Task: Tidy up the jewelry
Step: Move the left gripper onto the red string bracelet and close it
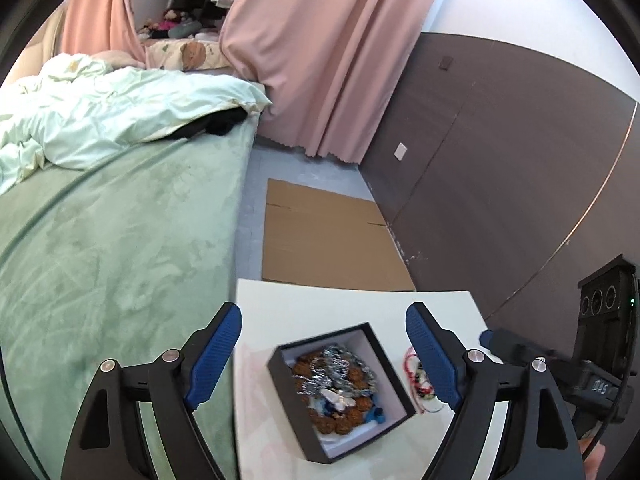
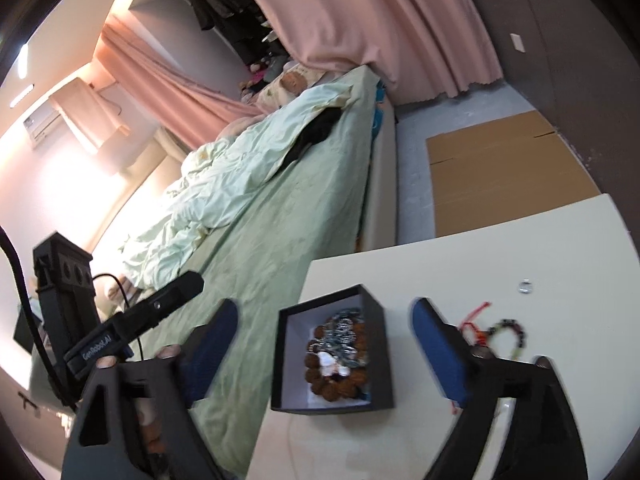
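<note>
In your left wrist view, your left gripper [image 1: 324,354] stands spread wide with nothing pinched; its blue ribbed pads [image 1: 216,354] frame the open black square cardboard box with a white lining [image 1: 394,368], which sits at lower centre of the frame, directly ahead and below the fingertips. The heap of brown bead bracelets and silvery chains [image 1: 336,384] fills the box. Just right of the box, partly behind your right-hand pad, a red cord bracelet [image 1: 410,360] lies loose on the white tabletop [image 1: 320,304]; its full shape is hidden. Your right gripper's black body [image 1: 520,350] enters at the right edge.

In your right wrist view, your right gripper [image 2: 324,350] is likewise spread and empty. The box sits between the fingers at lower centre. The leftover pieces lie to the right of the frame: the red cord bracelet [image 2: 474,318], a dark beaded bracelet with green and pink beads [image 2: 508,334] touching or just beside it, and a small silver ring [image 2: 524,287] apart, further up. I judge your right hand nearer these; the red cord's long axis runs diagonally, upper right to lower left.

The tabletop is smooth and bare elsewhere. Beyond it lie a green-covered bed [image 2: 280,220], flattened brown cardboard [image 2: 500,176] on the floor, and pink curtains [image 2: 384,20]
</note>
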